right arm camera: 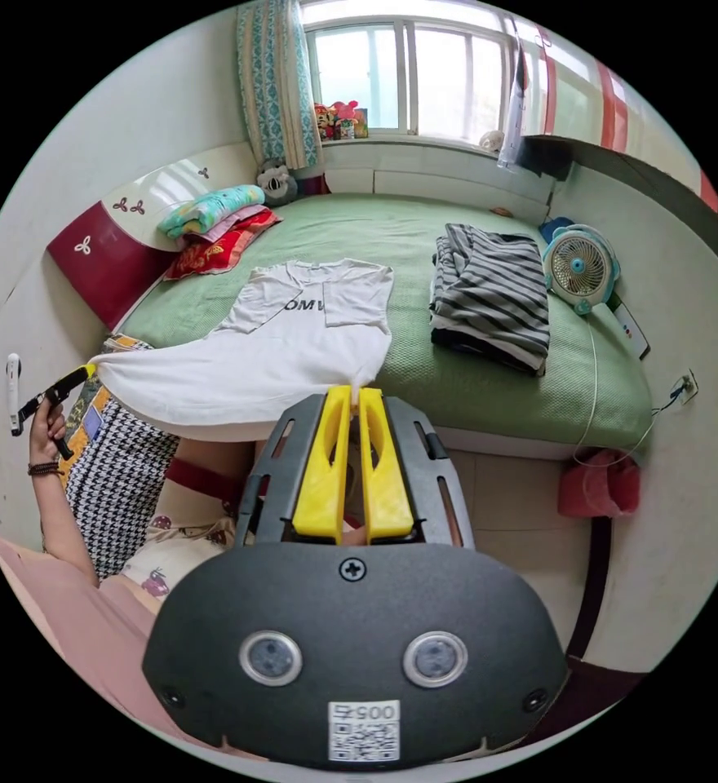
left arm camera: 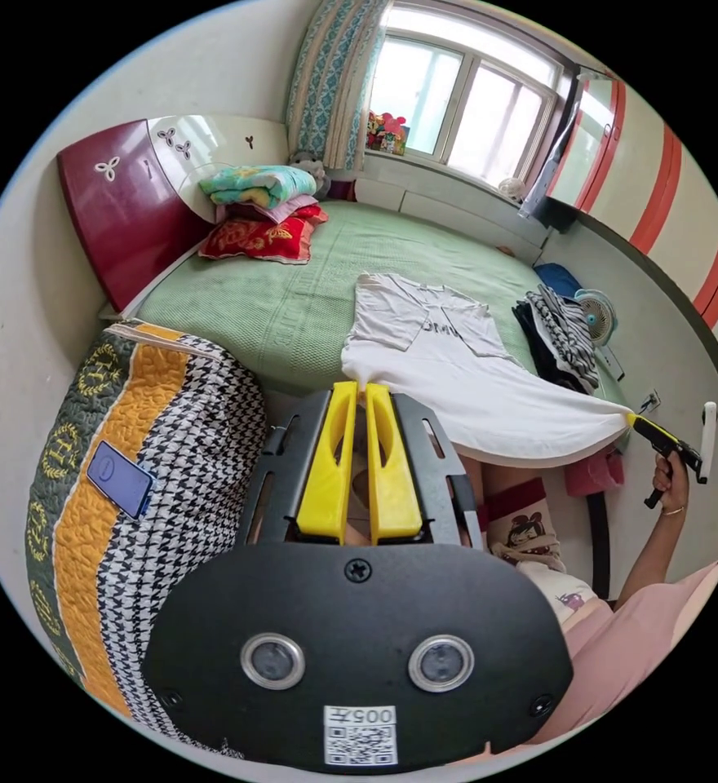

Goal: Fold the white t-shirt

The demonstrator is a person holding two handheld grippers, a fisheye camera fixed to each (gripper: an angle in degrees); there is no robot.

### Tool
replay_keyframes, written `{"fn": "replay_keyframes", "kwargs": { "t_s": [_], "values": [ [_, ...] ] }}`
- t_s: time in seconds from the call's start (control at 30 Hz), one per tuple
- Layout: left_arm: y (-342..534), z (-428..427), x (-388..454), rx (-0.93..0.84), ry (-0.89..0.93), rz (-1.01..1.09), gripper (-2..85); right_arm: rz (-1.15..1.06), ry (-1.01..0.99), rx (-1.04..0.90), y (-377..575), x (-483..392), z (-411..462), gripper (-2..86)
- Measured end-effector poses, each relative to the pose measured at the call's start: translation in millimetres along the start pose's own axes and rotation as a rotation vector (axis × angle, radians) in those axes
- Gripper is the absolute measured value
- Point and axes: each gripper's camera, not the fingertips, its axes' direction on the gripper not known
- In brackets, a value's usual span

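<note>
White t-shirt [left arm camera: 457,359] lay spread on the green bed [left arm camera: 294,302], collar end toward the window [left arm camera: 465,98], hem end pulled off the near edge of the mattress and stretched taut between both tongs. Left tongs [left arm camera: 361,387] were closed on one hem corner, yellow jaws pressed together on the white cloth; seen also from the right gripper view as left tongs [right arm camera: 88,371] held up in a hand [right arm camera: 45,428], pinching the far corner. Right tongs [right arm camera: 351,393] were clamped on the other hem corner, jaws nearly touching around a fold of fabric; from the left gripper view, right tongs [left arm camera: 635,422] gripped the stretched corner, held in a hand [left arm camera: 673,481]. Striped clothes [right arm camera: 489,294] sat folded in a pile on the bed beside the shirt, apart from it. Small fan [right arm camera: 579,267] stood at the bed's edge by the wall. Pillows and folded blankets [left arm camera: 261,212] were stacked against the red headboard [left arm camera: 122,204]. Patterned quilt bundle [left arm camera: 130,489] with a phone [left arm camera: 120,479] on top stood beside the bed.
</note>
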Motion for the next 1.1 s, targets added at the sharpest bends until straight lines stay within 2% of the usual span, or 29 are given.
{"fn": "replay_keyframes", "kwargs": {
  "t_s": [0.57, 1.1],
  "values": [
    [-94.2, 89.1, 0.7, -0.002, -0.001, 0.007, 2.0, 0.137, 0.017, -0.009, -72.7, 9.7, 83.0, -1.5],
    [-279.9, 255.2, -8.5, -0.018, -0.024, 0.089, 2.4, 0.088, 0.143, 0.042, -224.3, -14.2, 204.5, -1.4]
  ]
}}
